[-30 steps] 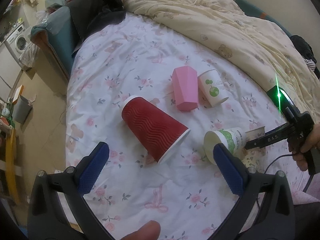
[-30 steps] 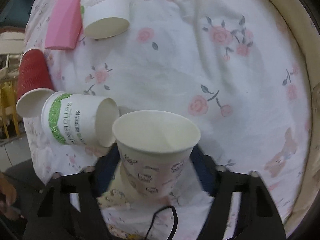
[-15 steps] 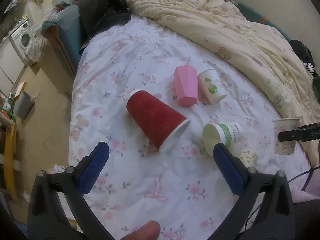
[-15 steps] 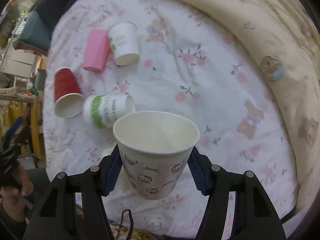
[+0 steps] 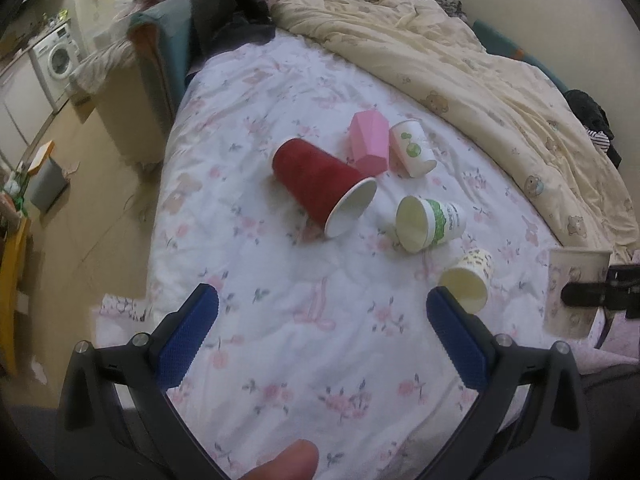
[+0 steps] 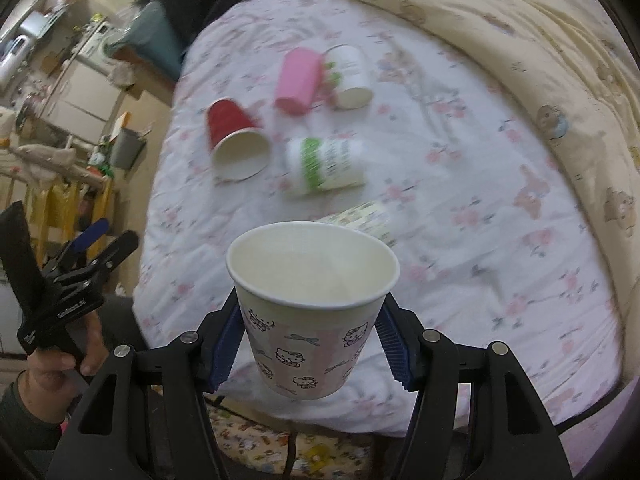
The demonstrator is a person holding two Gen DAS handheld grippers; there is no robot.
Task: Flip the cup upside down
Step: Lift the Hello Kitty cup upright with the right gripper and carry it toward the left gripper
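My right gripper (image 6: 312, 344) is shut on a pink Hello Kitty paper cup (image 6: 310, 320), held upright with its mouth up, above the bed's near edge. The same cup (image 5: 574, 292) shows at the right edge of the left wrist view, clamped by the right gripper's fingers (image 5: 592, 294). My left gripper (image 5: 320, 332) is open and empty above the floral sheet (image 5: 280, 280); it also shows at the left of the right wrist view (image 6: 86, 248).
Several cups lie on their sides on the sheet: a red one (image 5: 320, 184), a pink one (image 5: 370, 144), a white one with a green logo (image 5: 414, 148), a green-banded one (image 5: 430, 222) and a yellow-patterned one (image 5: 470, 282). A cream quilt (image 5: 500, 80) covers the right side.
My right gripper has lifted the Hello Kitty cup off the bed and pulled it back toward the near edge. My left gripper has drawn back and higher, still open.
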